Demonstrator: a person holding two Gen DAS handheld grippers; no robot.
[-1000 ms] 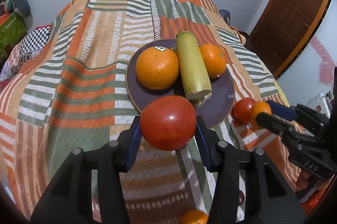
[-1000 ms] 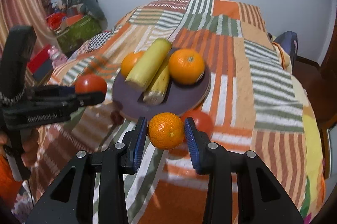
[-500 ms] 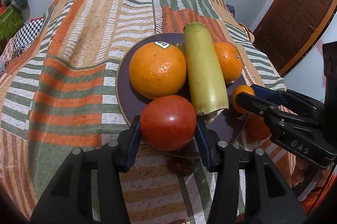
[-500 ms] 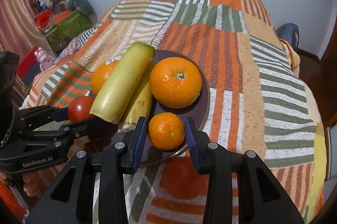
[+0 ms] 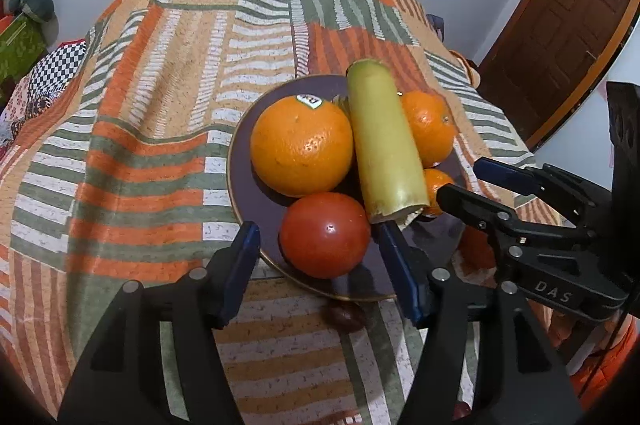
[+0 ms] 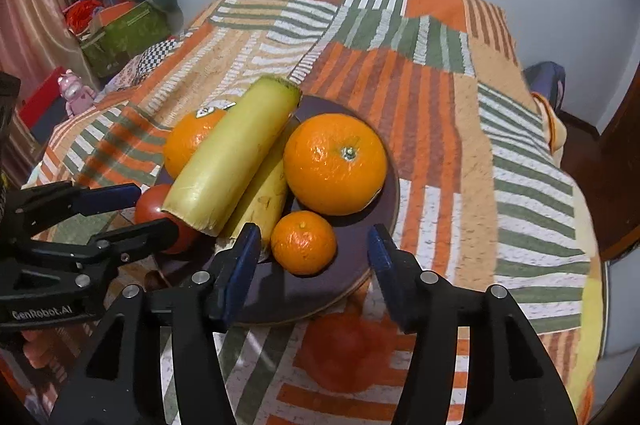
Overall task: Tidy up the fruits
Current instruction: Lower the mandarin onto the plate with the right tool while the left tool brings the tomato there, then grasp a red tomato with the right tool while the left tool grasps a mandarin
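Over on the left, the left gripper (image 5: 318,265) has its fingers (image 5: 240,267) spreading apart, a gap showing on each side of the red tomato (image 5: 324,235) that sits between them on the near edge of the dark plate (image 5: 248,201). The pads are not pressing on the tomato; it rests on the plate by itself. Just beyond those fingers lies the big orange (image 5: 302,145) with a sticker on top, and to its right the long pale-green stalk (image 5: 384,141), lying lengthwise away from the fingertips. A second orange (image 5: 430,129) sits on the far side of the stalk.

Moving right, the right gripper (image 6: 312,257) is opening too, its fingers (image 6: 384,259) standing clear of the small mandarin (image 6: 304,243), which lies between them on the plate rim nearest the fingertips. Ahead of the right fingers is the second orange, and off their left tip a yellow banana (image 6: 266,195) tucked under the stalk. Everything stands on a bed under a striped orange, green and white quilt (image 6: 440,97). Under the right fingers, off the plate, a blurry red fruit (image 6: 344,345) lies on the quilt.
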